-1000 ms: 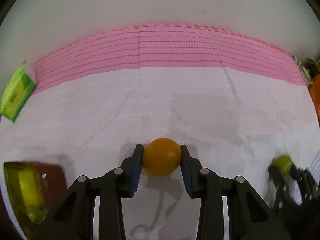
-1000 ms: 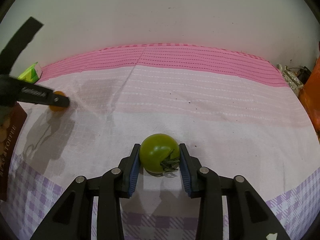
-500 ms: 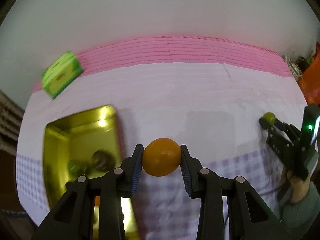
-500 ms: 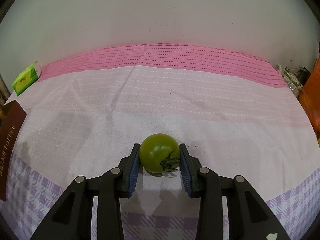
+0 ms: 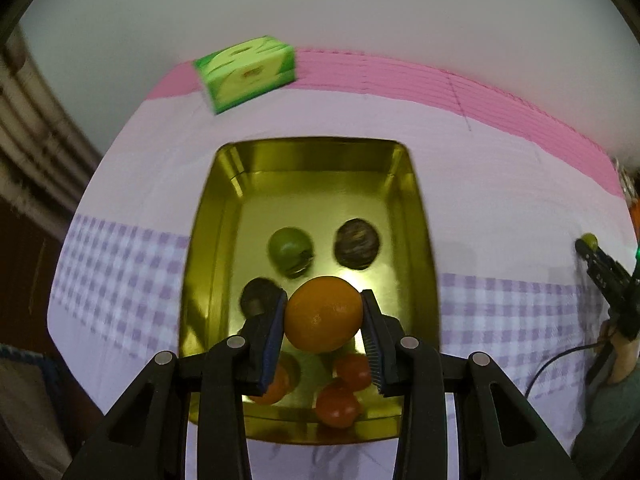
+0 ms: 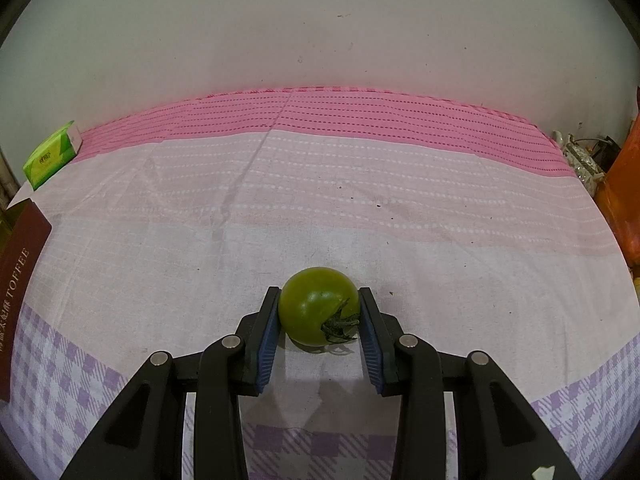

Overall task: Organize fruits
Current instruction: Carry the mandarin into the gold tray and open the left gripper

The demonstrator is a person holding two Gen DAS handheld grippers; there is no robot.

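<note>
My left gripper point(image 5: 323, 316) is shut on an orange point(image 5: 323, 314) and holds it above the near half of a gold tin tray point(image 5: 416, 216). Inside the tray lie a green fruit point(image 5: 290, 249), two dark round fruits point(image 5: 357, 243) point(image 5: 258, 296), and red and orange fruits point(image 5: 336, 402) partly hidden under the fingers. My right gripper point(image 6: 319, 312) is shut on a green tomato point(image 6: 318, 305) with its stalk toward me, resting on the pink and white cloth point(image 6: 320, 208). The right gripper with its tomato point(image 5: 589, 240) also shows at the far right of the left wrist view.
A green tissue pack point(image 5: 246, 72) sits at the back of the cloth near the wall, and is seen as the green pack point(image 6: 50, 154) at far left in the right wrist view. A brown toffee box lid point(image 6: 18, 276) lies at the left edge. Orange clutter point(image 6: 622, 200) stands right.
My left gripper has carried the orange leftward until it is over the gold tray, which now fills the middle of its view. The right gripper and tomato have stayed put.
</note>
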